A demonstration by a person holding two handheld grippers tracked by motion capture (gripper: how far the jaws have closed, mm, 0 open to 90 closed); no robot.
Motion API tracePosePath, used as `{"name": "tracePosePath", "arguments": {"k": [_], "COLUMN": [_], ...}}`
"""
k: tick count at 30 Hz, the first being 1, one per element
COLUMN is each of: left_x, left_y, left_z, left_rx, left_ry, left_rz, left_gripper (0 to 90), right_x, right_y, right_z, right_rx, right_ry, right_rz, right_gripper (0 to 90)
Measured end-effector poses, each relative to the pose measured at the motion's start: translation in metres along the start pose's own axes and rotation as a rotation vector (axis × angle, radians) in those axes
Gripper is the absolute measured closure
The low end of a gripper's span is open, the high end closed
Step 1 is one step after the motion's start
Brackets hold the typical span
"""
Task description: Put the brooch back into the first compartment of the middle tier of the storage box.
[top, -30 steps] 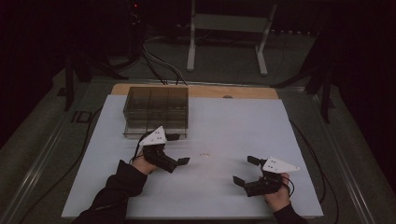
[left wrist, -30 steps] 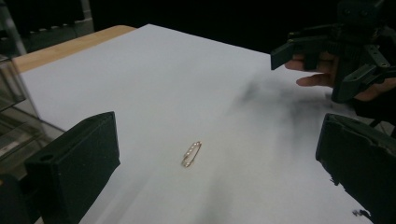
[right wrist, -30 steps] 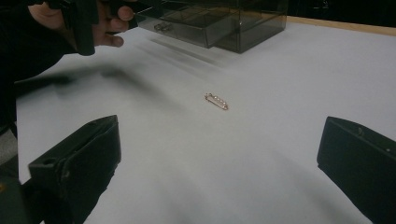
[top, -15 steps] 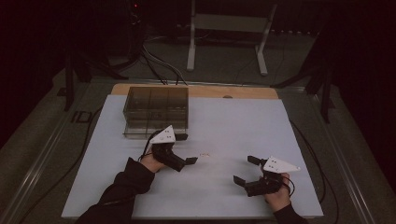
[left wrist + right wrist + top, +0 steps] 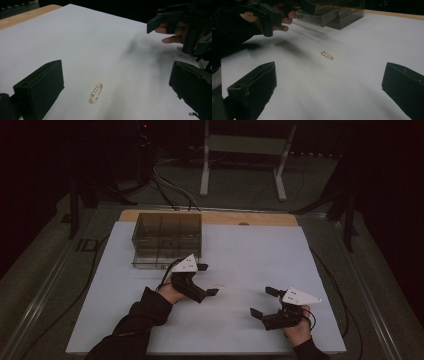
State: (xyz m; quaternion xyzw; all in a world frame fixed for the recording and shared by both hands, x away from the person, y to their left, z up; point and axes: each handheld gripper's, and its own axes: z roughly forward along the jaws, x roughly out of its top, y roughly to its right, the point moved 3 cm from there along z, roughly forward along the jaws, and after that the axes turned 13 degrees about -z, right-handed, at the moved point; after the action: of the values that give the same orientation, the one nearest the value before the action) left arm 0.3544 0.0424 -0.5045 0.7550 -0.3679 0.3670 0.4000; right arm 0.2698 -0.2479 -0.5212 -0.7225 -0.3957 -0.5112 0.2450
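A small gold pin with pale beads [image 5: 96,93] lies flat on the white table top [image 5: 250,250]; it also shows as a tiny glint, the pin [image 5: 219,285], and farther off as the pin [image 5: 327,55]. My left gripper [image 5: 207,279] hangs open just left of it, jaws wide apart on either side of the pin in the left gripper view. My right gripper [image 5: 264,302] is open near the front right, a little way from the pin, with nothing between its jaws.
A smoky clear plastic box with compartments [image 5: 167,238] stands at the back left of the white top, just behind my left hand. A wooden board edge [image 5: 250,218] runs along the far side. Cables and a stand's legs lie on the floor beyond.
My left gripper has moved right and a little forward, closing in on the pin. The right gripper has stayed in place.
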Motion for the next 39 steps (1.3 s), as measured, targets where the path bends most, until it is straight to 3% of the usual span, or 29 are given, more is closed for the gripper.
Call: {"name": "tracePosePath", "arguments": {"k": [10,15,17,21,25,30,39], "left_x": [-0.002,-0.004,-0.005,-0.007,-0.007,-0.008,-0.01], "left_y": [0.0,0.0,0.001,-0.001,-0.004,-0.007,-0.008], "left_z": [0.012,0.019,0.022,0.026,0.028,0.031,0.035], "left_rx": [0.015,0.019,0.03,0.074,0.131,0.154,0.158], "left_ry": [-0.053,-0.09,-0.104,-0.119,-0.12,-0.143,-0.177], "left_rz": [-0.008,-0.043,-0.037,-0.046,-0.06,-0.075,-0.083], "left_gripper": [0.3,0.3,0.4,3.9,14.3,16.6,32.2], "right_x": [0.0,0.0,0.0,0.0,0.0,0.0,0.0], "right_y": [0.0,0.0,0.0,0.0,0.0,0.0,0.0], "right_z": [0.0,0.0,0.0,0.0,0.0,0.0,0.0], "right_rx": [0.0,0.0,0.001,0.0,0.002,0.002,0.003], "right_ry": [0.001,0.003,0.002,0.003,0.002,-0.001,-0.003], "right_rz": [0.002,0.003,0.004,0.003,0.005,0.001,-0.001], "right_gripper": [0.0,0.0,0.0,0.0,0.0,0.0,0.0]}}
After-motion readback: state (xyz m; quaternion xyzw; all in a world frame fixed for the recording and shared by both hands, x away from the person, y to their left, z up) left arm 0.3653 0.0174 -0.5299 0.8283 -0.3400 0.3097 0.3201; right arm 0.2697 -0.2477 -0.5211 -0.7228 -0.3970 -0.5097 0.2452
